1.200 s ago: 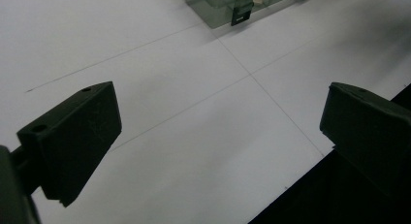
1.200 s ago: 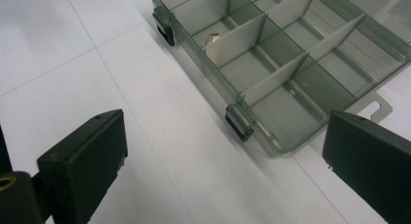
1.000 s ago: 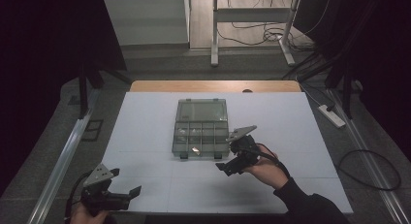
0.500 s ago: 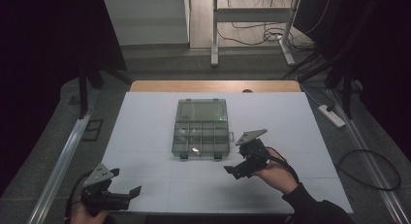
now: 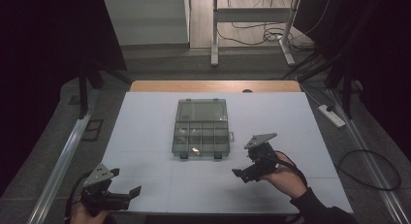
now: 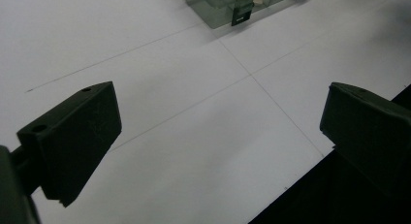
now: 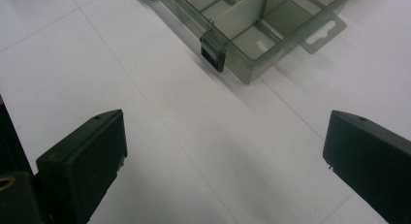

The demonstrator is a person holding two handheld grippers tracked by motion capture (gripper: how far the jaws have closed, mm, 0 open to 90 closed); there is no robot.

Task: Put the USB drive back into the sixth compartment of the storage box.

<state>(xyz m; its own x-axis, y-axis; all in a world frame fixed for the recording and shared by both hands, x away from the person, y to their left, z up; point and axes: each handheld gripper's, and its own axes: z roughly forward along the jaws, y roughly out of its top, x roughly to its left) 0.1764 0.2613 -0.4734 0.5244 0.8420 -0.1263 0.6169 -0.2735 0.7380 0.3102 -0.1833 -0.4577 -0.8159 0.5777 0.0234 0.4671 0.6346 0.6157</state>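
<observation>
The right gripper (image 5: 246, 174), jaws spread and empty, draws back toward the table's near right from the clear compartment box (image 5: 200, 127) at centre (lid open), suggesting its work there is finished, while the open left gripper (image 5: 127, 194) waits near left.

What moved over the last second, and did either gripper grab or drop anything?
The right gripper drew back from the compartment box toward the person, open and empty. Nothing was grabbed or dropped. The left gripper stayed open at the table's near-left corner, and the box stayed put.
</observation>
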